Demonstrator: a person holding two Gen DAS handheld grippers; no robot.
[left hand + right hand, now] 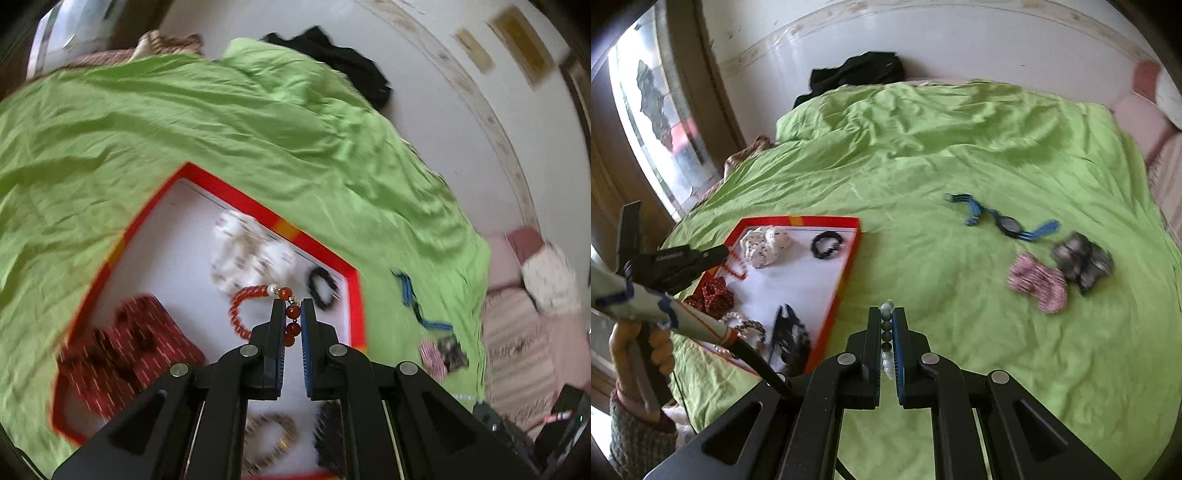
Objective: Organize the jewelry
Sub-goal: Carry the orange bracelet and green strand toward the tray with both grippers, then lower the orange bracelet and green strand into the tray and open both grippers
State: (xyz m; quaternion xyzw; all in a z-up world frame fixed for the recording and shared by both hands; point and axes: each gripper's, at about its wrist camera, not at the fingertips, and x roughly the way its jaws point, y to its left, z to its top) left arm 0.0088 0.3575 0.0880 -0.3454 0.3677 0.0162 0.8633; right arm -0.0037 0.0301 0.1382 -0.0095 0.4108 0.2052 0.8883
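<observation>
Your left gripper pinches the red bead bracelet over the tray, right gripper clamps pale beads; both strands limp, slippery, so grip mid-strand.

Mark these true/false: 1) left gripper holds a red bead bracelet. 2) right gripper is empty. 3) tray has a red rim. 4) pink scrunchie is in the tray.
1) True: the left gripper is shut on the red bead bracelet.
2) False: the right gripper is shut on a pale and dark bead bracelet.
3) True: the tray has a red rim.
4) False: the pink scrunchie lies on the green bedspread, outside the tray.
</observation>
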